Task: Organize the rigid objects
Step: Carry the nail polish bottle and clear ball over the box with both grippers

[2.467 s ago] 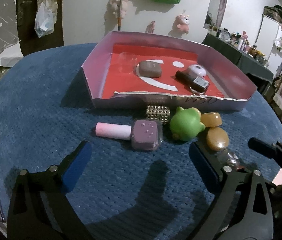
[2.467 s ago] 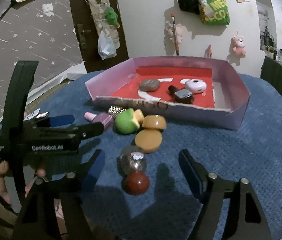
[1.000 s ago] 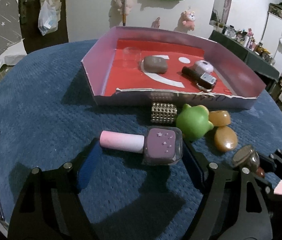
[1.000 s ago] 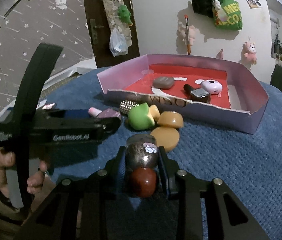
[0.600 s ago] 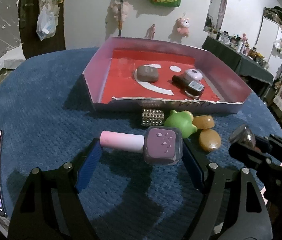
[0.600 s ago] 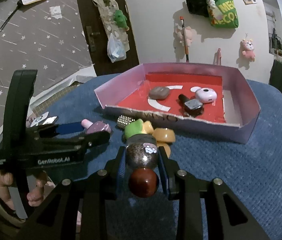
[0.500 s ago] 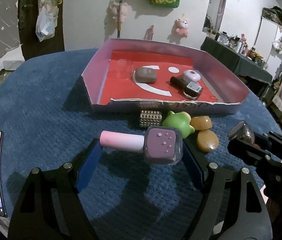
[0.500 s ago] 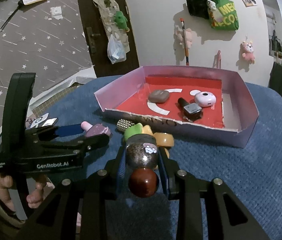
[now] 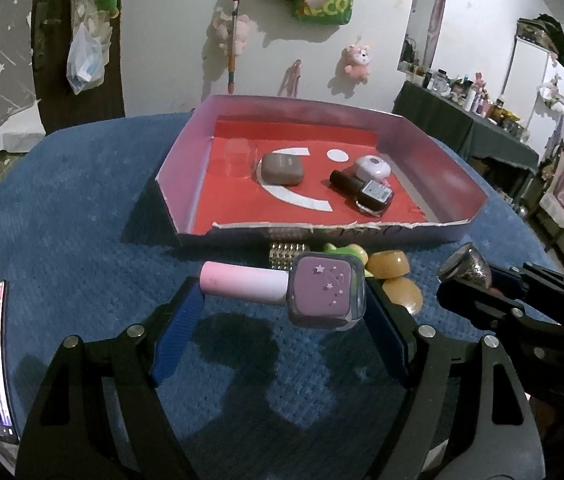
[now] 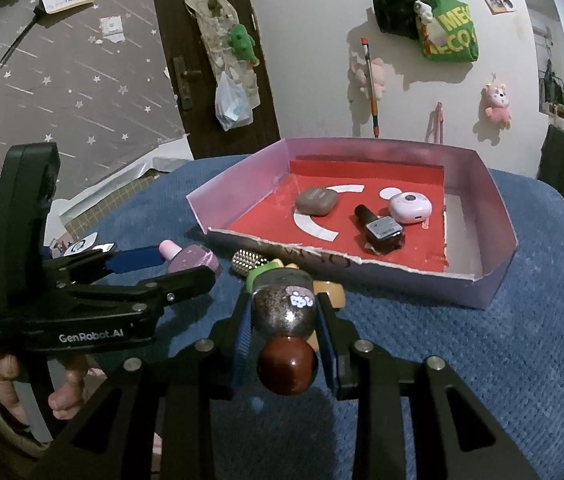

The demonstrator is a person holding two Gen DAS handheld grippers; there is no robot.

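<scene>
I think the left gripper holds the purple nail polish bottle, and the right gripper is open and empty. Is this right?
Not quite. The left gripper does hold the purple nail polish bottle, but the right gripper is shut on a glitter bottle with a dark red cap, as the right wrist view shows.

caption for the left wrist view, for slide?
Left tongs hold a purple polish bottle above the blue cloth, facing the pink tray.

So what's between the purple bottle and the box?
In the left wrist view, a studded gold piece and a green toy lie between the purple bottle and the box.
</scene>
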